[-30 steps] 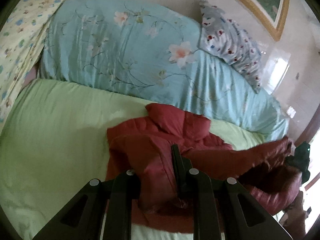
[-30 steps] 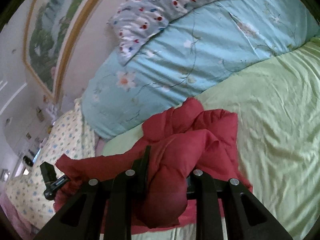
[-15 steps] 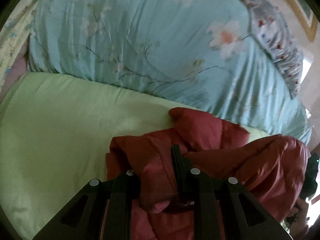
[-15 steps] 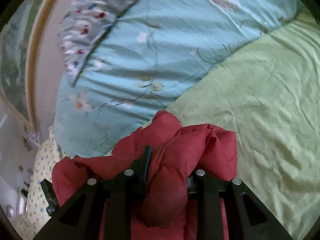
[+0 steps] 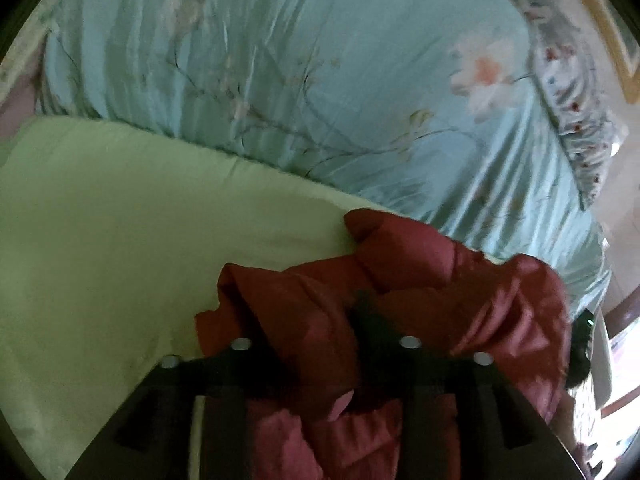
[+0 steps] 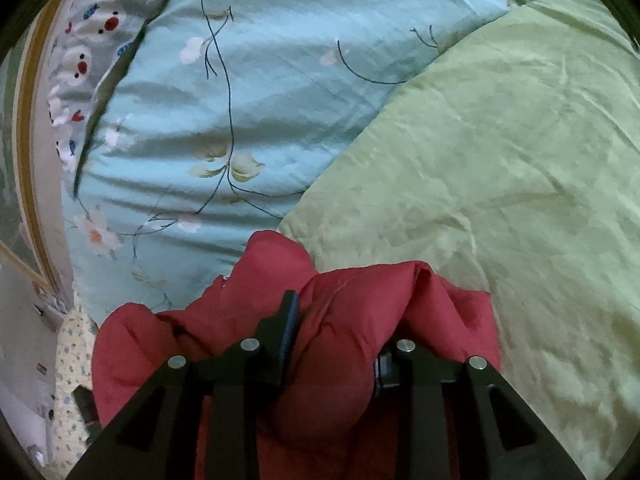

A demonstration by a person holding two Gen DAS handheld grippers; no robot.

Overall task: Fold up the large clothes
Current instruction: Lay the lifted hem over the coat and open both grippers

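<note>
Bunching red jacket [image 6: 320, 320] between tool [image 6: 332, 344] jaws

A bed with a pale green sheet [image 6: 500, 152] fills most of both views. A light blue floral duvet [image 6: 248, 80] is heaped along its far side, a grey patterned pillow [image 6: 80, 68] upon it. Behind hangs what seems a gold-framed picture [image 6: 28, 128]; daylight glows at the right [image 5: 624, 344].

Both wrist views angle down, close over a red jacket [image 5: 420, 280], seemingly shared.
</note>
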